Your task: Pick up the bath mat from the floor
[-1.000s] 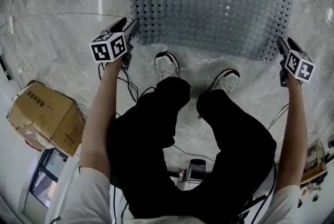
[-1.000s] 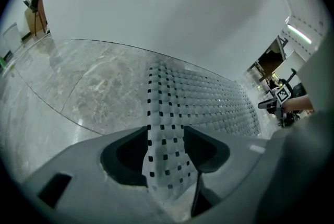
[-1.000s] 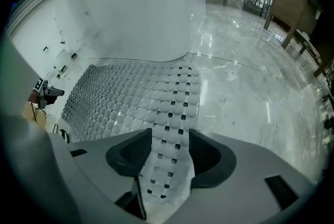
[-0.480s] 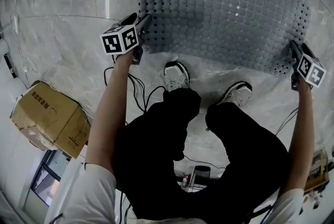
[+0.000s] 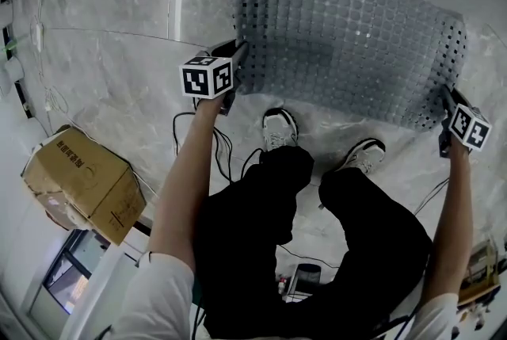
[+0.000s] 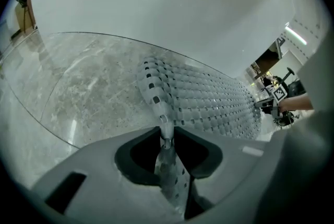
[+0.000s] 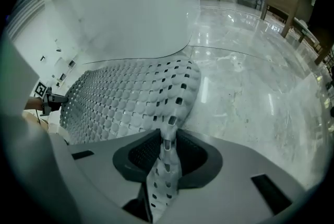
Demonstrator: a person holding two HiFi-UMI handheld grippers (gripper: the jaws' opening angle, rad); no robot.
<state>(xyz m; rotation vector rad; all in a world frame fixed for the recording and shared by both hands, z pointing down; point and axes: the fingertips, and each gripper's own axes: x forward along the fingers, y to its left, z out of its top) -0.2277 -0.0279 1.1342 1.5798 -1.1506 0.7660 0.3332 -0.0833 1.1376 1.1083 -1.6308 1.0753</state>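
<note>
1. As the head view shows, the grey bath mat [image 5: 348,37] lies spread on the pale marble floor [image 5: 111,69] in front of the person's two white shoes [image 5: 277,128]. Its surface is a grid of round studs, and small holes run along the border.
2. Left gripper [image 5: 235,55]: it points steeply down at the mat's near left corner. In the left gripper view its fingers [image 6: 201,155] have just been closing and now pinch a folded strip of the mat's perforated edge [image 6: 166,137]. The mat [image 6: 209,97] rises from the floor into the grip.
3. Right gripper [image 5: 442,94]: it points steeply down at the mat's near right corner. In the right gripper view its fingers [image 7: 141,157] have likewise just been closing and are clamped on the perforated edge [image 7: 168,139]. That edge is drawn up into a narrow fold between them, with the rest of the mat [image 7: 125,97] fanning out beyond.
4. Both near corners are gathered upward at the grippers, while the far part of the mat rests flat on the floor.
5. Surroundings: a cardboard box [image 5: 83,184] sits on the floor to the person's left, well apart from the mat. Dark cables [image 5: 186,132] trail across the floor below the left gripper.
</note>
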